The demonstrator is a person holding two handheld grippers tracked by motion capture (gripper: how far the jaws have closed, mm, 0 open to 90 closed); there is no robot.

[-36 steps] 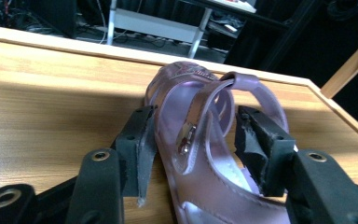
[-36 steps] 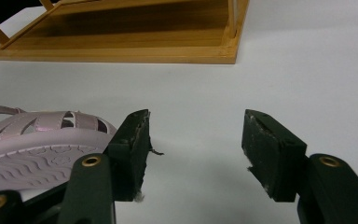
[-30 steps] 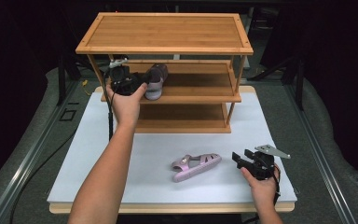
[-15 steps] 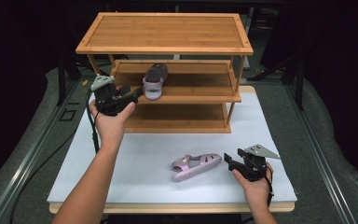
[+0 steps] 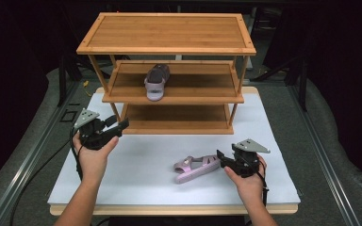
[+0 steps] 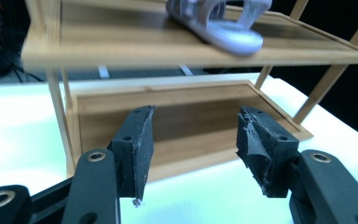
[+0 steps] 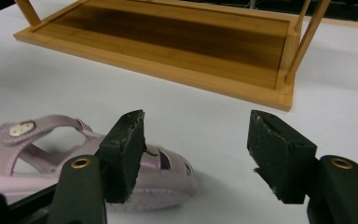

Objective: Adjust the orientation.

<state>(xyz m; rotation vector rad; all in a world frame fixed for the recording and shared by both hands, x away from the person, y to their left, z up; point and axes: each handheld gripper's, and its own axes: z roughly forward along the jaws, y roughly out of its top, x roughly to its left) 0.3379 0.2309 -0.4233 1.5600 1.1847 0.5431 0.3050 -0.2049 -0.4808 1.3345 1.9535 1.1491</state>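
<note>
Two tongs, both with jaws spread apart and nothing between them. Left tongs (image 5: pixel 122 124) held off the tabletop (image 5: pixel 136 155) in the person's left hand (image 5: pixel 94 150), forearm coming up from the near edge, tips aimed at the front left corner of the shelf rack (image 5: pixel 169 52). Left gripper view: bottom shelf straight ahead between the jaws, middle shelf above them.

Right tongs (image 5: pixel 220 157) held low in the right hand (image 5: pixel 245 176), jaws pointing left at the toe end of the loose sandal (image 5: pixel 197 168). Right gripper view: sandal (image 7: pixel 42 154) sits behind its left-hand jaw, not between the jaws; can't tell if that jaw touches it.

Count: two pink sandals. One flat on the tabletop just ahead of the right tongs. Other sandal (image 5: pixel 156 82) on the middle shelf, up and beyond the left tongs, well apart from them. One rack, three shelves; top and bottom bare.
</note>
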